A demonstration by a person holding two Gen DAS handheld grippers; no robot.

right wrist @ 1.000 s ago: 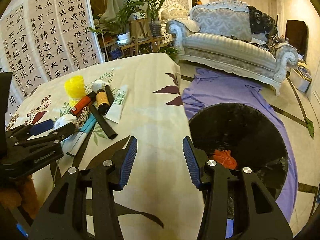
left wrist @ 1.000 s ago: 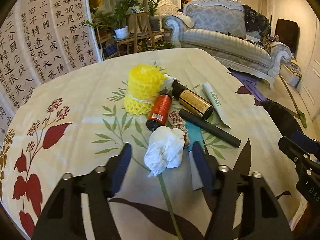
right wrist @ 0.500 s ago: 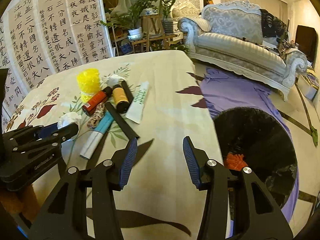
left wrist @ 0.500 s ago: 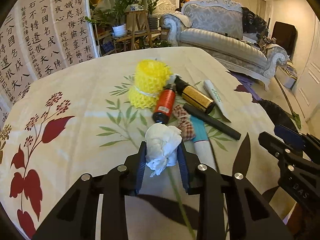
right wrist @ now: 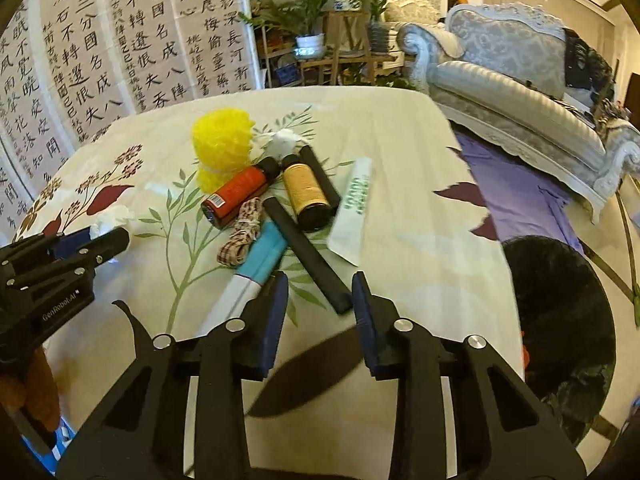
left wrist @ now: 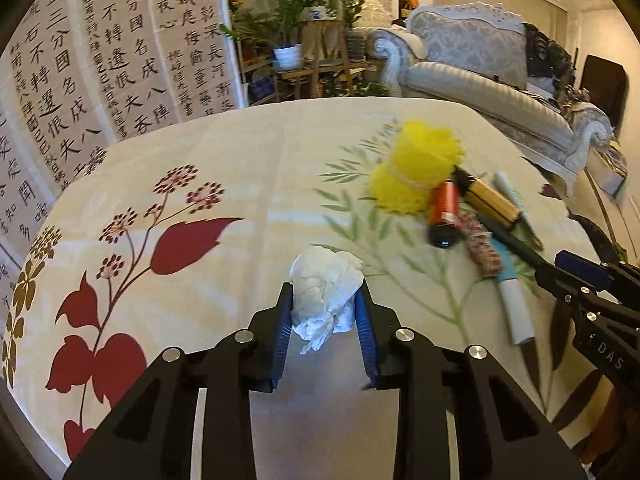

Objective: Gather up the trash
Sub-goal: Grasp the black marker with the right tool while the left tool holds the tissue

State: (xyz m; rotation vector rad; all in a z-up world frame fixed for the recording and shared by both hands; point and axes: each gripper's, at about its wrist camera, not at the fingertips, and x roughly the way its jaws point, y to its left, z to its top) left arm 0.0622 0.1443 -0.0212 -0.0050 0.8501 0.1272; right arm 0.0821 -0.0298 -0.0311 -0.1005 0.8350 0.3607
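My left gripper (left wrist: 325,300) is shut on a crumpled white tissue (left wrist: 326,280) and holds it just above the floral tablecloth (left wrist: 224,184). The tissue also shows in the right wrist view (right wrist: 114,216), pinched by the left gripper (right wrist: 94,238). My right gripper (right wrist: 320,296) is open and empty, over the near ends of a black stick (right wrist: 308,248) and a blue-and-white tube (right wrist: 252,268). A second white tissue wad (right wrist: 282,140) lies behind the bottles. A black trash bin (right wrist: 560,320) stands on the floor to the right of the table.
On the table lie a yellow mesh roll (right wrist: 222,144), an orange bottle (right wrist: 240,192), an amber bottle (right wrist: 306,190), a checked cord bundle (right wrist: 240,236) and a white-green tube (right wrist: 354,204). A sofa (right wrist: 520,80) and purple cloth (right wrist: 520,196) lie beyond the table's right edge.
My left gripper closed on the white tissue and carried it left, away from the pile. My right gripper moved left from over the bin to over the black stick and tube.
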